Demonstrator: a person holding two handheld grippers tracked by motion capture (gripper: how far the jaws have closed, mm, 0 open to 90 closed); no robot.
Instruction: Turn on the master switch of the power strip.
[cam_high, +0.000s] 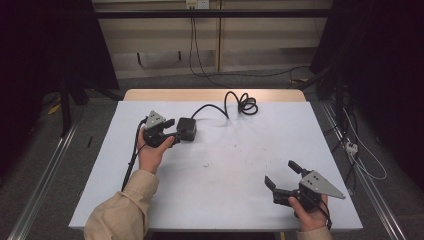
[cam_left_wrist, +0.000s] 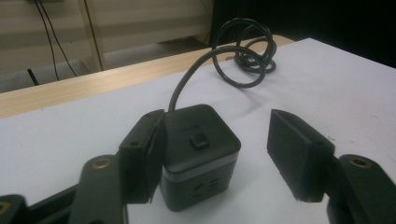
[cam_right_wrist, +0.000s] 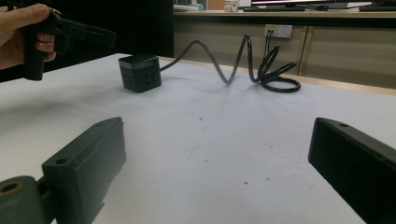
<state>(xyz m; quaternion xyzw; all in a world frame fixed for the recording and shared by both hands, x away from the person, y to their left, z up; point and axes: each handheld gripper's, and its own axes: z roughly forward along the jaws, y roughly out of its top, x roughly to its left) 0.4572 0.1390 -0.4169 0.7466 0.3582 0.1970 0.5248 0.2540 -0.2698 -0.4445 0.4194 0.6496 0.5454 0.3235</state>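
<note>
The black cube power strip (cam_left_wrist: 198, 156) sits on the worktop (cam_high: 235, 165) toward its far left part, sockets on its side faces, one button (cam_left_wrist: 200, 140) on top, a pale band around its body. My left gripper (cam_high: 167, 131) is around it with jaws spread: in the left gripper view one jaw is touching or nearly touching the cube's side, the other stands well apart on the opposite side, so nothing is gripped yet. Risk, as I judge it: if I close from here the near jaw acts first and shoves the cube sideways across the smooth sheet instead of centring it; the cube could also twist, since the contact looks off toward one corner. The stiff black cable (cam_high: 227, 102) leaves the cube's back and runs to a coil (cam_high: 246, 105) near the far edge; it springs up in arcs, so lifting or dragging the cube may pull against that coil and tip the cube or tug it out of a light hold. Pressing the top button by accident is possible too if I come down low. My right gripper (cam_high: 284, 176) hovers near the front right corner of the worktop, jaws parted and empty, well apart from the cube, too far to steady anything. Count: one cube power strip, one cable with one coil, two grippers, one worktop, one wall outlet (cam_right_wrist: 277, 31) beyond it.
</note>
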